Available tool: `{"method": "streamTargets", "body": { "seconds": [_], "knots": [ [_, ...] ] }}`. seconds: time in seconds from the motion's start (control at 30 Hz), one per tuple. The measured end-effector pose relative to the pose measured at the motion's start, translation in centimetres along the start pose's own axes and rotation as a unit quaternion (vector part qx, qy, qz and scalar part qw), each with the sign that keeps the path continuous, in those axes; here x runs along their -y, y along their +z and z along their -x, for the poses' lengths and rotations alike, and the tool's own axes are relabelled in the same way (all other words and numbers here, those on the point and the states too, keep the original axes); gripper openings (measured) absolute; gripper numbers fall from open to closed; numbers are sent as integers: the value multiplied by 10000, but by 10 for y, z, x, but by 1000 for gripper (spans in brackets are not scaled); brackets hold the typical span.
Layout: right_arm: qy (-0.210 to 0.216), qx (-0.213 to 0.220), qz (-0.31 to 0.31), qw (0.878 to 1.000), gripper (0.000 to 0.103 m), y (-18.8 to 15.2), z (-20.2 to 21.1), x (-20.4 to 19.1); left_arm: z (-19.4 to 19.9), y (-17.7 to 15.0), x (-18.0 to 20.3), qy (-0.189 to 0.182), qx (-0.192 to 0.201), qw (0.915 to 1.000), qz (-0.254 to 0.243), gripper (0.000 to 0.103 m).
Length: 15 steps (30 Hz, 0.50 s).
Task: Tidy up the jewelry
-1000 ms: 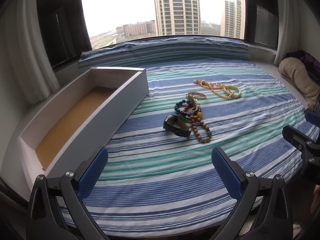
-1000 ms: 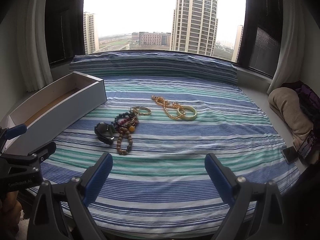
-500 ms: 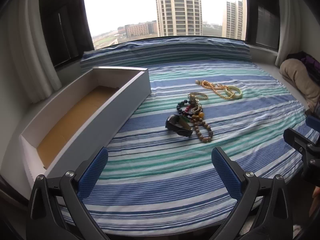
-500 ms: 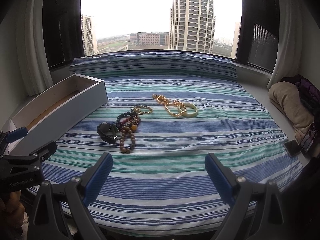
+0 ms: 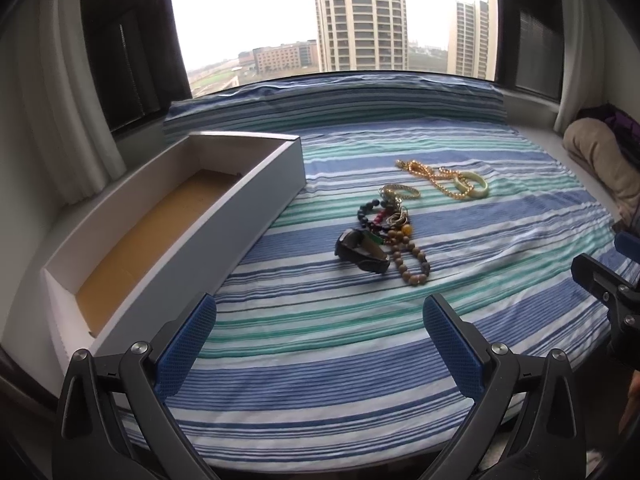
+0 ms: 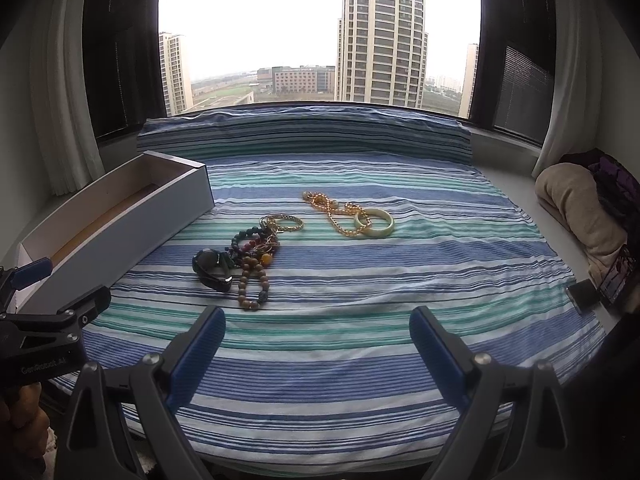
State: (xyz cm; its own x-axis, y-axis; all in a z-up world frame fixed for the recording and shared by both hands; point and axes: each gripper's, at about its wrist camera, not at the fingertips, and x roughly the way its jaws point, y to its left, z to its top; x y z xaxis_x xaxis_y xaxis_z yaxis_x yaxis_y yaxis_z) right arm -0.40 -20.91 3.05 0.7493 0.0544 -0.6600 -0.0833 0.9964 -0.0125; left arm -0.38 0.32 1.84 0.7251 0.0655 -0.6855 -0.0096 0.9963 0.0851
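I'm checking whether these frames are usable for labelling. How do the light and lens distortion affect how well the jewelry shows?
Left wrist view: the window is blown out white, curtains dark, yet the wooden bead bracelet and gold chain read clearly; fisheye bends the white box. Right wrist view: same backlight, soft shadowless light, pale bangle sharp, edges vignetted.

Box (image 5: pixel 168 236) lies on cloth (image 5: pixel 320 340), left edge. Bead pile (image 5: pixel 384 236) sits mid-cloth, right of box. Chain (image 5: pixel 436 180) and bangle (image 5: pixel 474 185) lie behind it, touching.
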Motion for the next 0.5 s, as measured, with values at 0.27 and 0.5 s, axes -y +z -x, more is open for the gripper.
{"method": "streamTargets", "body": {
  "seconds": [0.27, 0.5],
  "knots": [
    [-7, -25, 61, 10000, 95, 0, -1, -1, -3, 1, 2, -1, -53, 10000, -49, 103],
    [-20, -5, 81, 10000, 95, 0, -1, -2, -4, 0, 3, 10, -46, 10000, -56, 103]
  ]
}}
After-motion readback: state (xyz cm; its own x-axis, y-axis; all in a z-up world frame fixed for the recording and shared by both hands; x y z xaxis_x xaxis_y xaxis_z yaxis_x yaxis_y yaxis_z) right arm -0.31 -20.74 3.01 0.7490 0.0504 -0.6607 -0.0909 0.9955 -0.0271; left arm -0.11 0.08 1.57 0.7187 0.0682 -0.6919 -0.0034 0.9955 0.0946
